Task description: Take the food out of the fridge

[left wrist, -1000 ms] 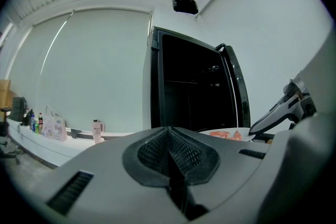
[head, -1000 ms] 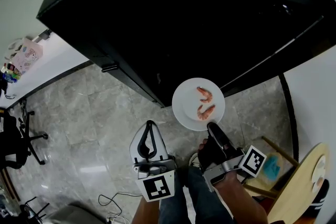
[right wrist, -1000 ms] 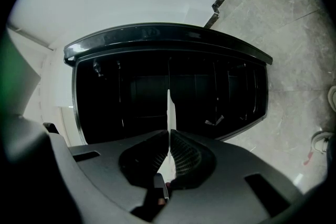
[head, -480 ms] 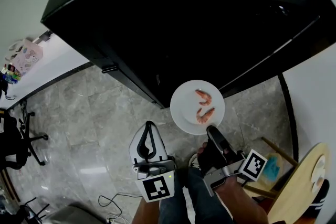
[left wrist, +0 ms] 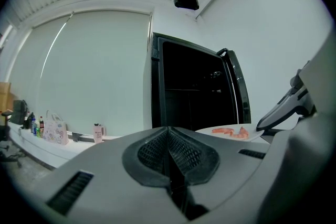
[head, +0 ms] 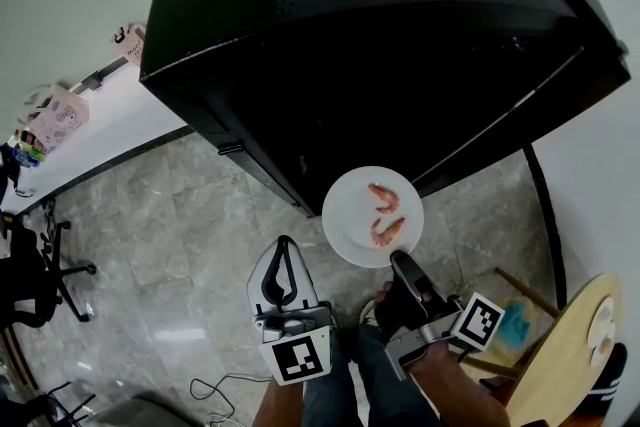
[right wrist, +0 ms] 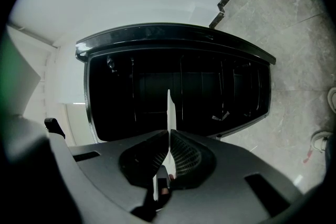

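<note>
A white plate (head: 350, 225) carrying two cooked shrimps (head: 384, 213) hangs in front of the open black fridge (head: 400, 45). My right gripper (head: 398, 262) is shut on the plate's near rim; in the right gripper view the plate (right wrist: 169, 113) shows edge-on between the jaws, with the dark fridge interior (right wrist: 178, 86) behind it. My left gripper (head: 283, 267) sits lower left of the plate, shut and empty, jaws pressed together (left wrist: 168, 157). In the left gripper view the plate (left wrist: 231, 134) with shrimps appears at the right, and the fridge door (left wrist: 233, 86) stands open.
A white counter (head: 90, 135) with bags and bottles runs along the left wall. A round wooden table (head: 570, 345) stands at the lower right and an office chair (head: 30, 275) at the far left. Grey marble floor (head: 170, 235) lies below, with a cable (head: 215, 380) on it.
The plate with the right gripper has drawn slightly back and down from the fridge, and the head view has tilted so more of the fridge top shows. The left gripper has stayed put.
</note>
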`<control>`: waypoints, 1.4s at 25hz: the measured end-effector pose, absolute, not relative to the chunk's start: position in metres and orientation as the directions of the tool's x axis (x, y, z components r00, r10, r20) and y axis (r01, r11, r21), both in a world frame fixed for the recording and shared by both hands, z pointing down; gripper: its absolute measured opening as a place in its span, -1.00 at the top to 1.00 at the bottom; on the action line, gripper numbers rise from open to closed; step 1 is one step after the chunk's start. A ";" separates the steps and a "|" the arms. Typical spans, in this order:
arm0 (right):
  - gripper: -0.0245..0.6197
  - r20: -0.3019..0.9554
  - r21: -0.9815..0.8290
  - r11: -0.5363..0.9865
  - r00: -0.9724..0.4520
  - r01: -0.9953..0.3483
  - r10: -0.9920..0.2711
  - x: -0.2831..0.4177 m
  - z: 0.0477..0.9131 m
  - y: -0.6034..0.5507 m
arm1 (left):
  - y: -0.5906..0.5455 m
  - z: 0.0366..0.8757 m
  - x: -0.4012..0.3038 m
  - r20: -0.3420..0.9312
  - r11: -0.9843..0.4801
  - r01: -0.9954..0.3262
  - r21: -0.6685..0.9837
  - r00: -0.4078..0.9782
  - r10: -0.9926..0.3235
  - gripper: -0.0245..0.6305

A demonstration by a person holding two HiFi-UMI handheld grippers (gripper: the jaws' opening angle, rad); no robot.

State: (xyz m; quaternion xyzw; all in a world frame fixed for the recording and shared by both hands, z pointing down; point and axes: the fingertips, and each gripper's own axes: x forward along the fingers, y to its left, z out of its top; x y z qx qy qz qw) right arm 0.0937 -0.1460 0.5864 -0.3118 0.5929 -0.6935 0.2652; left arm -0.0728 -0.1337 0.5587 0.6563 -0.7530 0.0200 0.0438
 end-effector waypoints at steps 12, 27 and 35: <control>0.84 0.104 -0.990 -0.138 -0.677 -0.004 -0.729 0.092 0.528 -0.132 | -0.127 0.506 -0.083 0.079 0.148 -0.988 0.035 -0.145 -0.986 0.89; 0.83 0.123 -0.990 -0.140 -0.714 -0.035 -0.689 0.097 0.463 -0.091 | -0.097 0.440 -0.088 0.074 0.159 -0.987 0.025 -0.157 -0.985 0.88; 0.83 0.089 -0.994 -0.104 -0.714 -0.022 -0.694 0.104 0.420 -0.089 | -0.082 0.401 -0.073 0.086 0.148 -0.989 0.023 -0.145 -0.986 0.88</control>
